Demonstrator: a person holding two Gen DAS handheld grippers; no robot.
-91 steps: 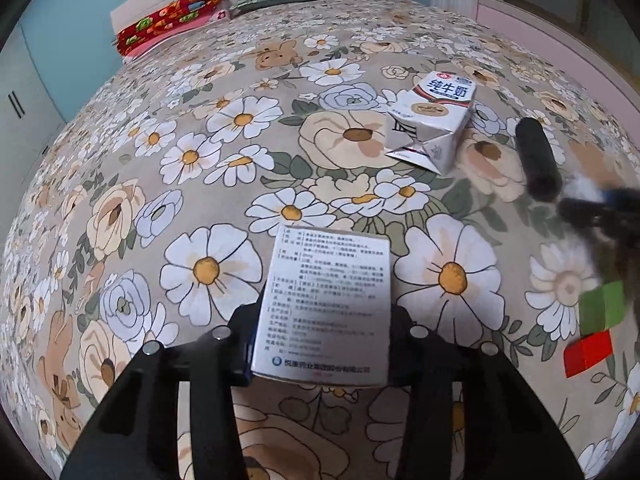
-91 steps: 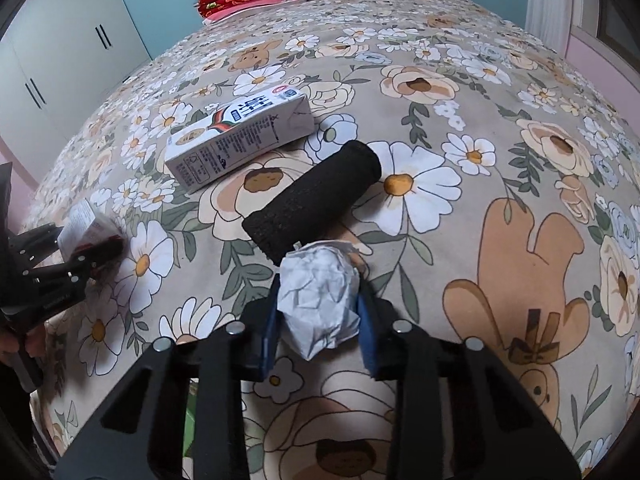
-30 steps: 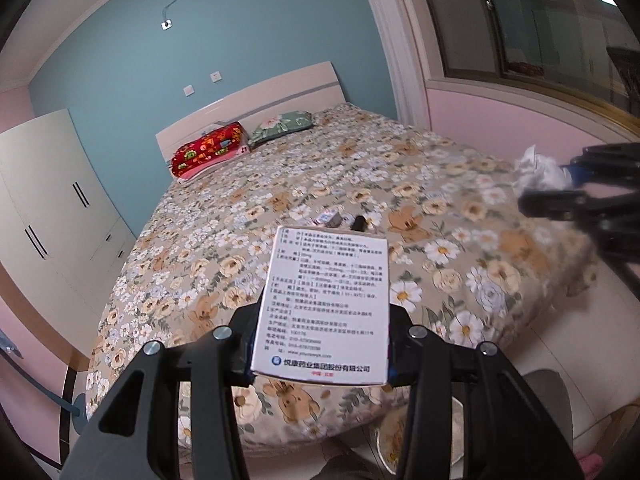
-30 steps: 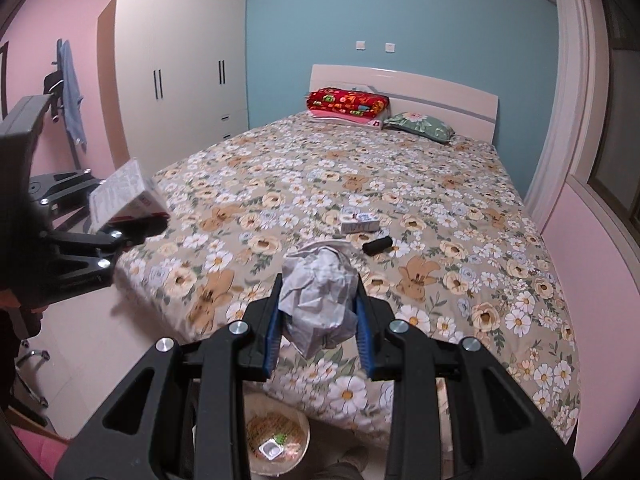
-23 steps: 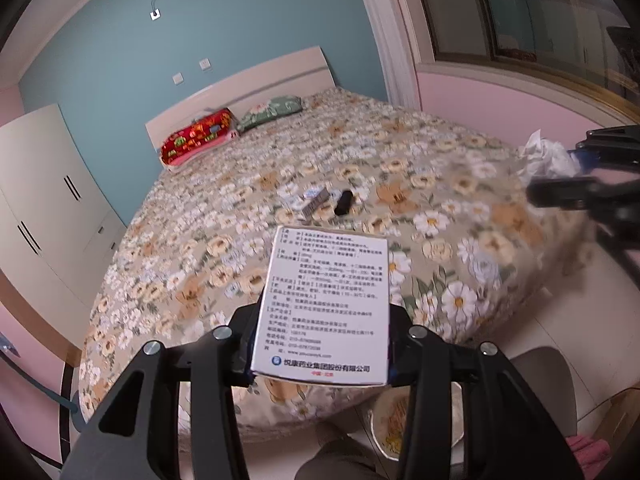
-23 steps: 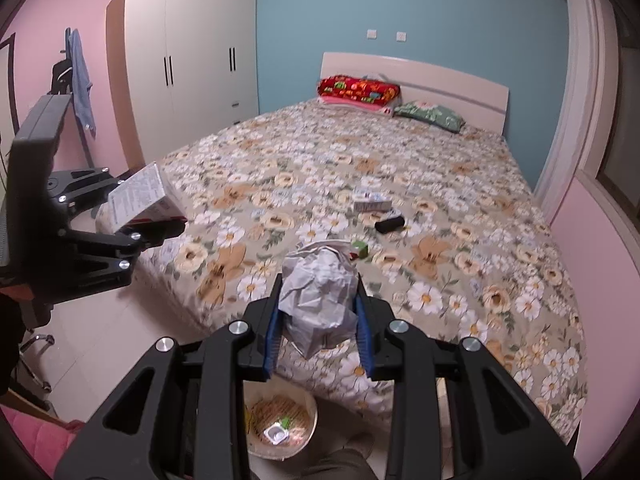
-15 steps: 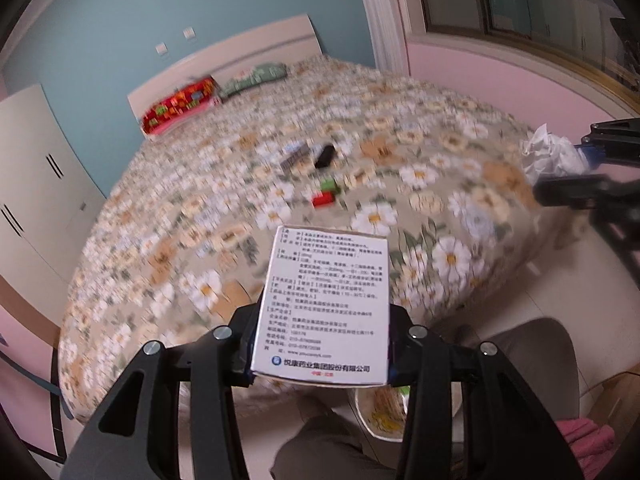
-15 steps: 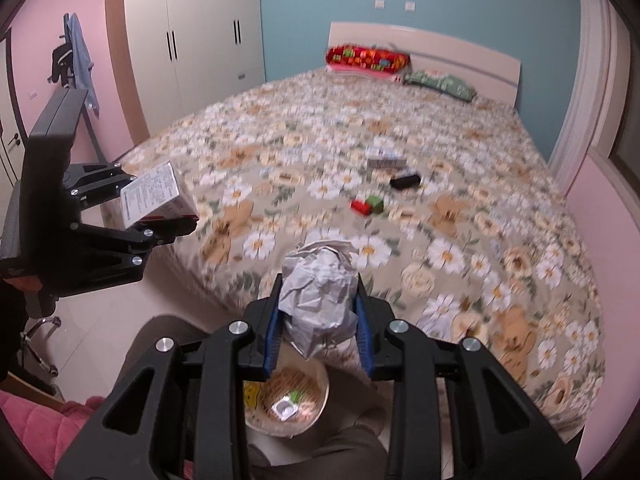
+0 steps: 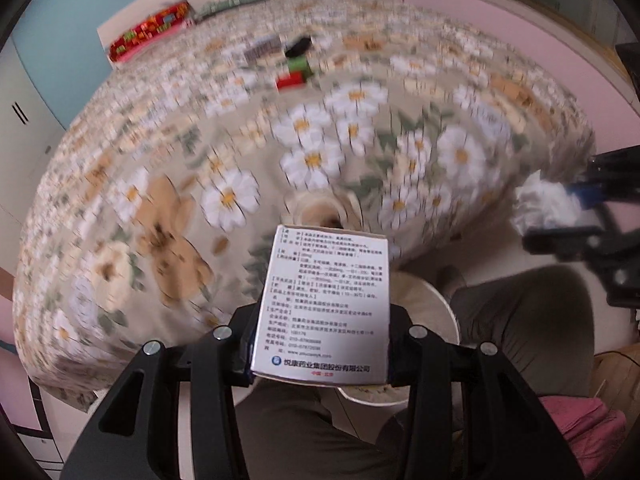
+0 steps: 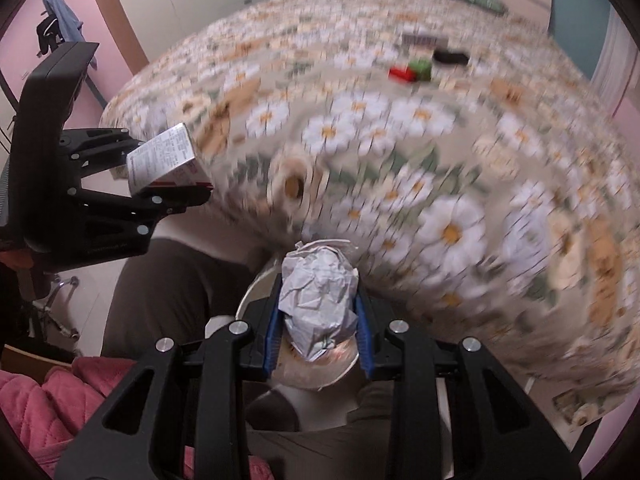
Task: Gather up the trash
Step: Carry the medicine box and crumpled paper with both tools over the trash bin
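My left gripper point(image 9: 320, 344) is shut on a white printed medicine box point(image 9: 326, 304), held upright over a round cream waste bin point(image 9: 432, 312) on the floor by the bed's foot. My right gripper point(image 10: 318, 344) is shut on a crumpled white paper ball point(image 10: 318, 300), also above the bin point(image 10: 308, 376), whose inside is mostly hidden. In the left wrist view the right gripper point(image 9: 560, 216) and its paper ball point(image 9: 540, 208) show at the right edge. In the right wrist view the left gripper point(image 10: 176, 184) and its box point(image 10: 164, 160) show at the left.
The floral bed point(image 9: 240, 160) fills the background, blurred. On it lie a red block point(image 10: 402, 73), a green block point(image 10: 420, 66), a black cylinder point(image 10: 450, 56) and a milk carton point(image 10: 420, 40). A person's trouser legs point(image 9: 520, 320) flank the bin. A pink cushion point(image 10: 60, 392) lies low left.
Both grippers have sunk and tipped downward, from a high view of the whole room to just above the bin at the bed's foot. Each keeps its grip on its item.
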